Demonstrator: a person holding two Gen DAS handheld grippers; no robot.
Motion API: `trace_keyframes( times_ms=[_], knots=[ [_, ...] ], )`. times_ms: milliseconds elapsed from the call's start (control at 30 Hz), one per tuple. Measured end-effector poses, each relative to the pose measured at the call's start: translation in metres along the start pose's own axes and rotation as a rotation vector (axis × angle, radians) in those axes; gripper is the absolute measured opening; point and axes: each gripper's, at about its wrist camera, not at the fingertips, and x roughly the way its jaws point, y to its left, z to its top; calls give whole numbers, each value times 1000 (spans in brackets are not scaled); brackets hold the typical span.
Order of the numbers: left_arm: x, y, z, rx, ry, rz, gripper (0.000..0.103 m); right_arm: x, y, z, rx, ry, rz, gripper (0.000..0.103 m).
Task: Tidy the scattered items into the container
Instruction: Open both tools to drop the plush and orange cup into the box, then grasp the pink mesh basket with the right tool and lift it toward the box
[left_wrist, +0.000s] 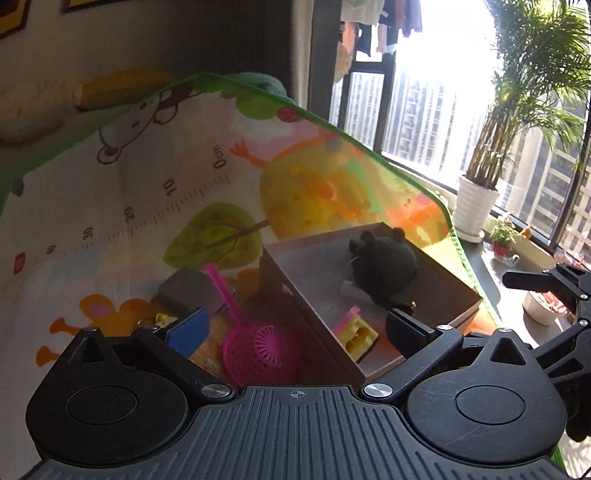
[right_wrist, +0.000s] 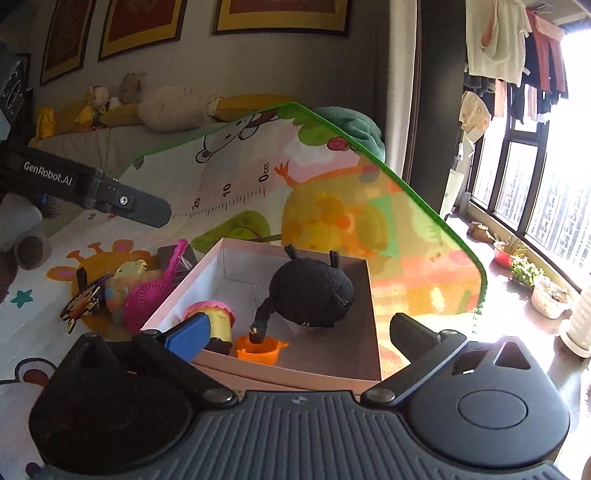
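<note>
A pink-brown box (left_wrist: 306, 266) stands on the play mat. Inside it lie a black plush toy (left_wrist: 384, 266) and a yellow and pink toy (left_wrist: 360, 332). My left gripper (left_wrist: 299, 328) hangs open above the box's near left wall, with nothing between its pads. A pink strainer (left_wrist: 258, 350) and a grey block (left_wrist: 188, 288) lie on the mat just left of the box. In the right wrist view my right gripper (right_wrist: 299, 332) is open above the box's near rim (right_wrist: 295, 373). Below it are the black plush (right_wrist: 310, 291), an orange cup (right_wrist: 258, 349) and the yellow toy (right_wrist: 218, 317).
Left of the box a flat cartoon figure (right_wrist: 79, 304), a round ball (right_wrist: 114, 291) and a small yellow toy (right_wrist: 131, 267) lie beside the strainer (right_wrist: 147, 295). The mat (right_wrist: 240, 192) ends near a window ledge with potted plants (right_wrist: 550, 295). Plush toys (right_wrist: 166, 107) line the back.
</note>
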Motion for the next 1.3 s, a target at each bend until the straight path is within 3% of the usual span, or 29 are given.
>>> trace_keyframes(
  times_ms=[200, 300, 367, 433, 467, 567, 700, 833, 1033, 1067, 1133, 1300],
  knots=[
    [-30, 27, -88, -150, 97, 128, 103, -6, 44, -14, 36, -8, 105, 103],
    [-41, 29, -116, -211, 74, 155, 103, 8, 81, -10, -42, 33, 146, 103],
    [-47, 24, -127, -178, 31, 182, 103, 15, 104, -7, -117, 42, 148, 103],
    [-49, 21, -132, -141, 9, 225, 103, 23, 125, 0, -200, 40, 160, 99],
    [-49, 21, -133, -138, 8, 237, 103, 26, 135, 4, -239, 44, 172, 88],
    [-49, 22, -135, -162, 4, 225, 103, 44, 153, 19, -323, 85, 213, 73],
    [-47, 26, -137, -189, 8, 227, 103, 76, 162, 36, -357, 135, 204, 73],
    [-48, 27, -138, -201, -1, 218, 103, 113, 167, 50, -481, 192, 178, 73],
    [-49, 34, -140, -249, -9, 208, 103, 162, 167, 56, -514, 336, 234, 73],
    [-49, 34, -140, -256, -12, 208, 103, 164, 167, 54, -513, 344, 244, 67],
    [-51, 36, -141, -273, -19, 212, 103, 158, 171, 50, -524, 323, 235, 66],
    [-51, 36, -140, -283, -16, 227, 103, 93, 165, 37, -505, 235, 292, 63]
  ],
)
